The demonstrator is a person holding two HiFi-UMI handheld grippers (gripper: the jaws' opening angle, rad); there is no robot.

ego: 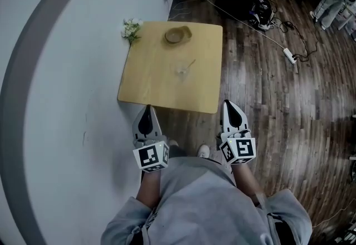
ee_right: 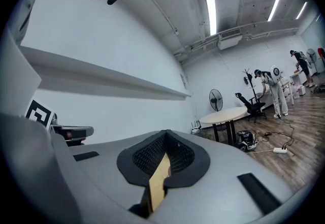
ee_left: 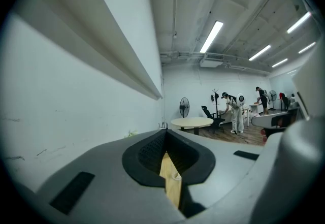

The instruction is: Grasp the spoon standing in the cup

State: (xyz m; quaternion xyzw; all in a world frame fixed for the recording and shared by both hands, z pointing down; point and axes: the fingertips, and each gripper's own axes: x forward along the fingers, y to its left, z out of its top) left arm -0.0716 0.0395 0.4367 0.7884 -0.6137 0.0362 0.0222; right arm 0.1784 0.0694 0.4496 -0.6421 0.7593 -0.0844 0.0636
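No readable text, labels or numbers anywhere

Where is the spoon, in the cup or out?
In. The spoon leans in the cup on the table, its handle slanting out over the rim.

Pale tan table, dark brown plank floor, grey sweater.
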